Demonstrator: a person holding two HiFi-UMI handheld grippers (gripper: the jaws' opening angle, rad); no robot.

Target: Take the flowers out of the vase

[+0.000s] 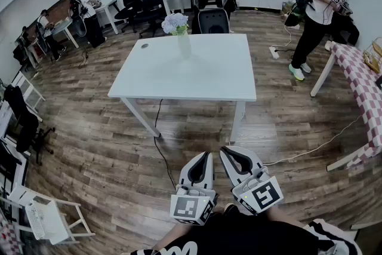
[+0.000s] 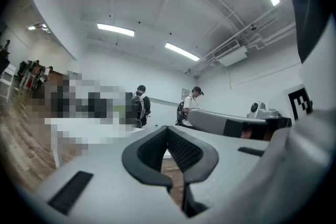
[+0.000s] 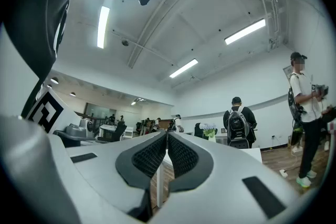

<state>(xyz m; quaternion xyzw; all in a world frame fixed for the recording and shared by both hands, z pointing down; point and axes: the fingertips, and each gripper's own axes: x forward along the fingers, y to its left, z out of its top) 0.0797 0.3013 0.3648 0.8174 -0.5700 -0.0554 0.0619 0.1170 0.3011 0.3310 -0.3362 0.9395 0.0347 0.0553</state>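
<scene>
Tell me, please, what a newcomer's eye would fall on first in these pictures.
A white rectangular table fills the middle of the head view, with a pale vase of lilac-white flowers standing at its far edge. Low in front, the left gripper and right gripper sit side by side, jaws closed on nothing.

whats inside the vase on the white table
A bunch of pale blue-white flowers stands in the vase; the stems down inside it are too small to make out from here.
</scene>
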